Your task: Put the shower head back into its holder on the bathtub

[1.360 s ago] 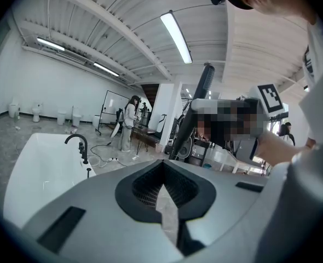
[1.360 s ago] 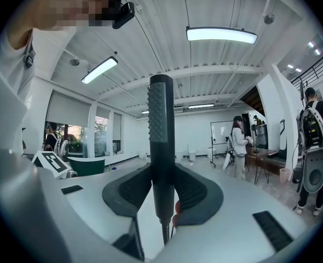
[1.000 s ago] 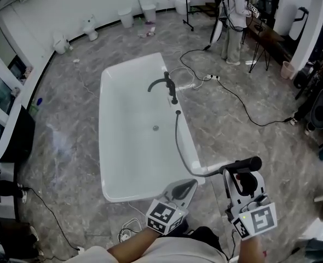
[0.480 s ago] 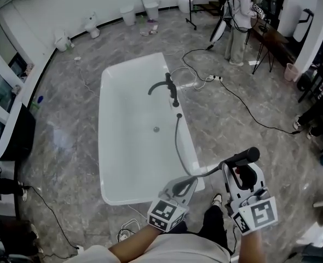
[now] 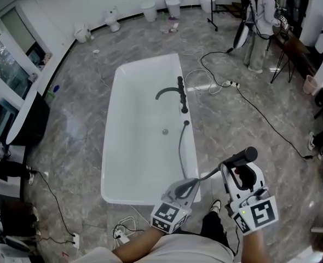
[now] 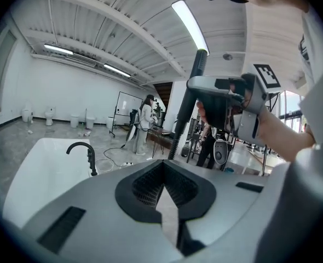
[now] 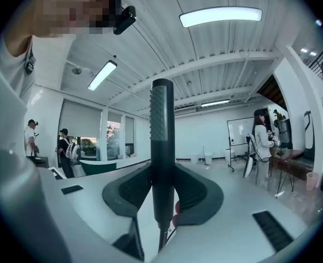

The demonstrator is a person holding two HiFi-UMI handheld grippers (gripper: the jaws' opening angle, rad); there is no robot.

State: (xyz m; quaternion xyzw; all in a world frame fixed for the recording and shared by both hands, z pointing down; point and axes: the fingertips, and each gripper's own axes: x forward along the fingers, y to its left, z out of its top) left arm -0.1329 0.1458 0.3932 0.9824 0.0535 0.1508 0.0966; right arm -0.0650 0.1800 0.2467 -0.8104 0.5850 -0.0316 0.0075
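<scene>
The right hand-held gripper (image 7: 162,197) clamps the slim black stick-shaped shower head (image 7: 162,136) beside the white bathtub (image 5: 133,147). The left hand-held gripper (image 6: 162,184) is closed and empty.

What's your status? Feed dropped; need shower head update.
Right hand-held gripper shut on shower head. Left hand-held gripper shut, empty. Hose trails along bathtub rim; nothing blocking.

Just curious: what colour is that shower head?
The shower head is black; the right gripper view shows it best.
</scene>
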